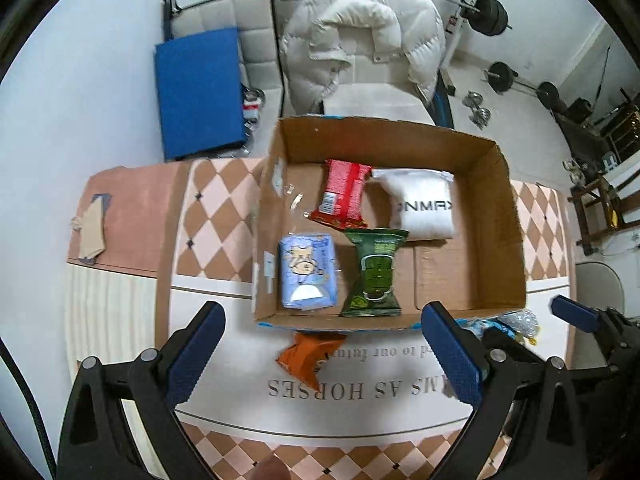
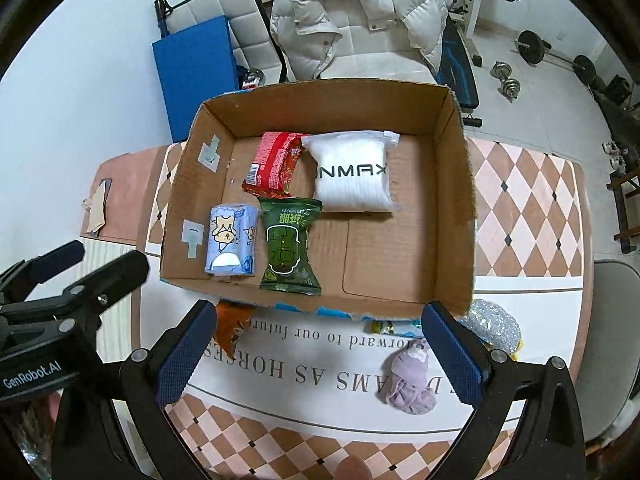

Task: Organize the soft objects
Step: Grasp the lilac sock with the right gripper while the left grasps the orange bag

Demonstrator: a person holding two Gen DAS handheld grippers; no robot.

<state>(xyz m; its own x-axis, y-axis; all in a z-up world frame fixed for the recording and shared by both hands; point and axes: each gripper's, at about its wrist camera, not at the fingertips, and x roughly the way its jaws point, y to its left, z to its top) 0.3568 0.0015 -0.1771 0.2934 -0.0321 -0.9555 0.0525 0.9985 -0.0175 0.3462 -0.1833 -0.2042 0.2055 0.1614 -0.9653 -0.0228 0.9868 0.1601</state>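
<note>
An open cardboard box point(image 1: 504, 216) point(image 2: 460, 184) sits on the table. Inside lie a red snack packet point(image 1: 344, 194) point(image 2: 274, 164), a white pouch point(image 1: 424, 208) point(image 2: 352, 172), a green packet point(image 1: 374, 272) point(image 2: 289, 246) and a light blue tissue pack point(image 1: 307, 272) point(image 2: 231, 240). In front of the box lie an orange packet point(image 1: 308, 350) point(image 2: 229, 326), a lilac soft cloth point(image 2: 410, 380), a silver glittery item point(image 2: 494, 326) point(image 1: 520, 320) and a blue-and-yellow wrapper point(image 2: 394, 326). My left gripper point(image 1: 320, 360) is open and empty over the orange packet. My right gripper point(image 2: 320, 360) is open and empty, its right finger beside the lilac cloth.
The table point(image 1: 216, 208) has a diamond-pattern cloth with a white printed band. A beige cloth piece point(image 1: 92, 232) lies at its far left. Behind stand a chair with a white puffer jacket point(image 1: 360, 44), a blue pad point(image 1: 200, 92) and barbells and dumbbells point(image 1: 480, 112).
</note>
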